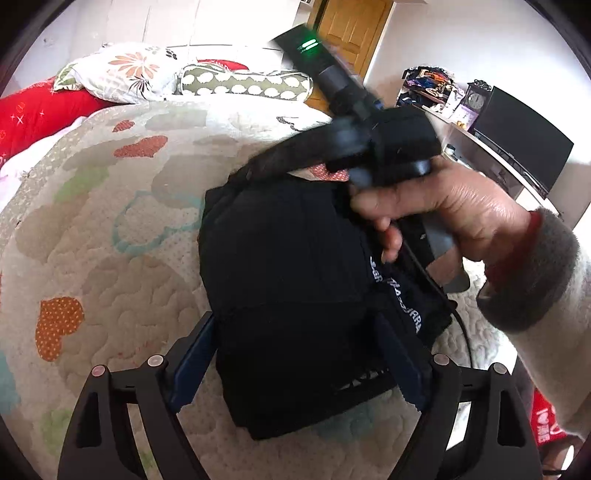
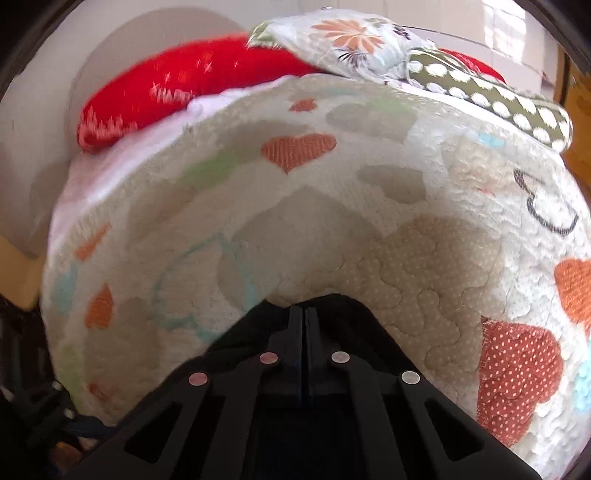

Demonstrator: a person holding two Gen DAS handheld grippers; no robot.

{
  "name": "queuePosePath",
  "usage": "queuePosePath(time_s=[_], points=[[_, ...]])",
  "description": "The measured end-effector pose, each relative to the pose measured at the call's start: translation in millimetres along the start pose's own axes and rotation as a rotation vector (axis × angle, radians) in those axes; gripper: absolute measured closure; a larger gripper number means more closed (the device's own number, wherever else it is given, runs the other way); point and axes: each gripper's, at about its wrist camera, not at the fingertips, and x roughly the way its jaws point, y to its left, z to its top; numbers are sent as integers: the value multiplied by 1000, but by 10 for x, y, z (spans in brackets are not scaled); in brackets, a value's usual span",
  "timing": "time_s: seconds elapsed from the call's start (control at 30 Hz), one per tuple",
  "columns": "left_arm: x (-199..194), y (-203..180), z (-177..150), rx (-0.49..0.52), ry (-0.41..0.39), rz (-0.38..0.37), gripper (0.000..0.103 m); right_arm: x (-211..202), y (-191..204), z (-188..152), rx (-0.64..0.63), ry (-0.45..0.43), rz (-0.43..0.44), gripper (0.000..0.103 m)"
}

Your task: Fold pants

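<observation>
Spread left fingers (image 1: 295,365) straddle black pants (image 1: 295,266), lettering unreadable; right fingers (image 2: 303,325) pressed together.

Matt black cloth pants (image 1: 295,280), quilted textured bedspread (image 1: 110,229), wooden door (image 1: 351,26)

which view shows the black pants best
The left wrist view: the folded pants lie on the quilt between the open left gripper. The right wrist view shows only dark cloth around its shut fingers.

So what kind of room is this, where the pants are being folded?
Most likely a bedroom. The black pants lie on a bed under a quilted heart-patterned cover, with pillows piled at its head, and a dark screen on a cluttered cabinet beside a wooden door.
</observation>
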Motion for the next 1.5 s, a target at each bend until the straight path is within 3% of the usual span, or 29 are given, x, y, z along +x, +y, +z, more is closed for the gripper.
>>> queuePosePath(time_s=[0.13, 0.23, 0.3, 0.4, 0.47, 0.57, 0.77, 0.87, 1.07, 1.23, 1.3, 1.5], points=[[-228, 60, 105, 8, -44, 17, 19, -643, -186, -56, 90, -128, -15, 97], [-303, 143, 234, -7, -83, 39, 18, -1096, -125, -281, 59, -160, -43, 91], [-234, 180, 304, -19, -77, 60, 18, -1235, -45, -513, 50, -162, -32, 77], [-50, 159, 340, -9, -40, 59, 18, -1132, 50, -828, 53, -99, -32, 78], [133, 105, 342, 7, 6, 74, 18, -954, 43, -991, 50, -48, -110, 82], [316, 46, 324, 13, 47, 88, 18, -907, -96, -1088, 132, -98, -112, 82], [156, 0, 384, -11, 21, 110, 18, -1176, 77, -1125, 132, -115, -132, 78], [121, -29, 372, 8, 19, 138, 18, -1363, 179, -1224, 136, -150, -107, 69], [88, -2, 293, -6, 26, 127, 18, -1189, 287, -1591, 134, -83, -129, 68], [-8, 8, 306, -7, 11, 137, 18, -1400, 268, -1527, 172, -121, -114, 67], [-39, 27, 310, -4, 5, 141, 18, -1466, 259, -1486, 180, -151, -112, 61], [-129, 72, 296, -10, -6, 156, 18, -1393, 243, -1286, 188, -195, -150, 57]])
